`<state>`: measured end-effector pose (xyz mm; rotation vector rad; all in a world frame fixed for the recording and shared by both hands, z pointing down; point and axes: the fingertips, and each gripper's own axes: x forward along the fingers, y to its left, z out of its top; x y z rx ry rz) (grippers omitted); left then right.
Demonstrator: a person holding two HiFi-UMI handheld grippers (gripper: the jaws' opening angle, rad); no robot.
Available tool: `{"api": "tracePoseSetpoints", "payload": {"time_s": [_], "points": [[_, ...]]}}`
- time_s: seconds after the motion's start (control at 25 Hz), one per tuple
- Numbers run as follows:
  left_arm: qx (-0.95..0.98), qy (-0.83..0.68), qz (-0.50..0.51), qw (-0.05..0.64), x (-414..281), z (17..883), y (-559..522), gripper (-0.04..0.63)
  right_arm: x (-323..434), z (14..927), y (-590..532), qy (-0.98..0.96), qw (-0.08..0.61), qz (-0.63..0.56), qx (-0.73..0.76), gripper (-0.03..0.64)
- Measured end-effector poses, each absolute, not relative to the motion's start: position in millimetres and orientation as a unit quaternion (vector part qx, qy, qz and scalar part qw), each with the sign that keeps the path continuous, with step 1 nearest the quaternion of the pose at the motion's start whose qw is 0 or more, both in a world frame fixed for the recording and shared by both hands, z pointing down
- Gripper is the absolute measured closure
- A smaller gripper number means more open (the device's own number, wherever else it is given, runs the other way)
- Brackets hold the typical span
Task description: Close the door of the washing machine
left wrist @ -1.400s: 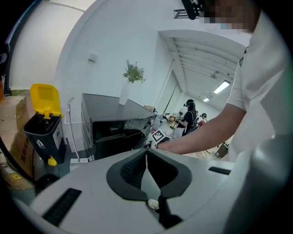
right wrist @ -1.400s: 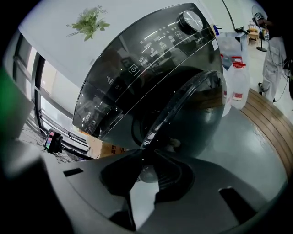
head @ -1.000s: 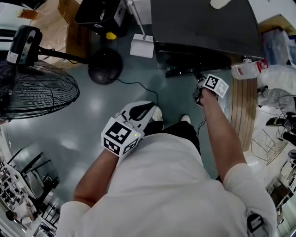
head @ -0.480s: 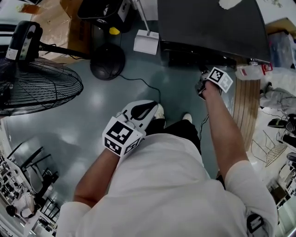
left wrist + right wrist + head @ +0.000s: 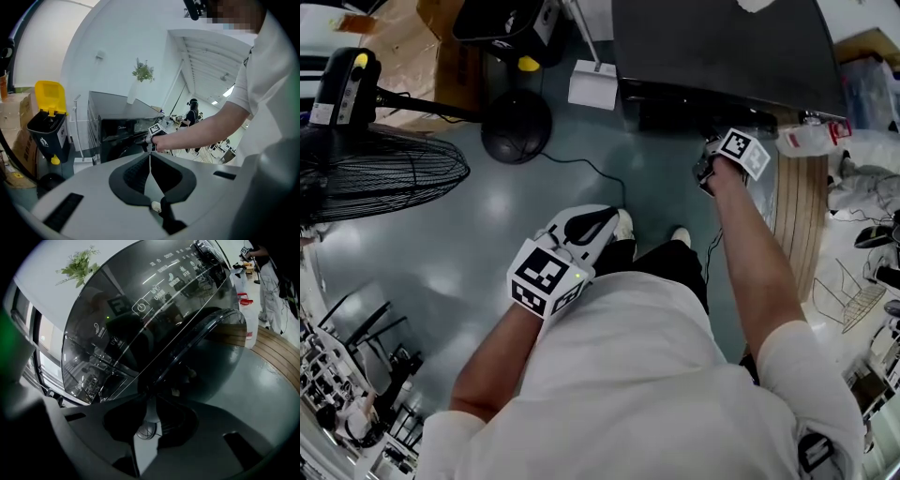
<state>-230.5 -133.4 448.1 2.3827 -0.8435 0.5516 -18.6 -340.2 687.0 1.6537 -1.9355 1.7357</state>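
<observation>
- Holding the left gripper [image 5: 150,157] close to your body, you keep it well away from the washing machine [image 5: 722,47]. Its jaws are pressed together with nothing between them.
- Your right arm [image 5: 755,262] is stretched out to the front of the black machine, which stands at the top of the head view.
- Your right gripper [image 5: 149,398] has its tips right at the curved rim [image 5: 187,352] of the round, dark glass door [image 5: 211,357].
- Its jaws stand a narrow way apart. The rim is dark against the dark pads, so you cannot tell whether they pinch it or only rest against it.
- The door fills most of the right gripper view, under a glossy control panel [image 5: 159,296] with white symbols.
- Whether the door sits fully home in the front cannot be made out.
- On the grey floor [image 5: 487,206] to your left stands a fan [image 5: 375,173] with a round wire guard.
- A bin with a yellow lid [image 5: 47,117] stands beside the machine, and a plant [image 5: 143,72] sits on top of it.
- To the right of the machine lie a slatted wooden board [image 5: 797,216] and a plastic bottle [image 5: 806,141].
</observation>
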Motion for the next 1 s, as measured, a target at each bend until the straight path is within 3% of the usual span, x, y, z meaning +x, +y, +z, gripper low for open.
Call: {"api": "tracePoseSetpoints", "payload": {"time_s": [0.56,1.0], "points": [[0.887,-0.319,0.199,0.267,-204.1,446.3,-112.6,0.574,-13.9,674.9,-330.0,-0.661,0.055,0.543,0.516,0.522],[0.897,-0.32,0.166,0.256,-133.9,430.8,-99.3,0.574,17.7,614.2,-265.5,-0.754,0.148,0.453,0.452,0.554]]}}
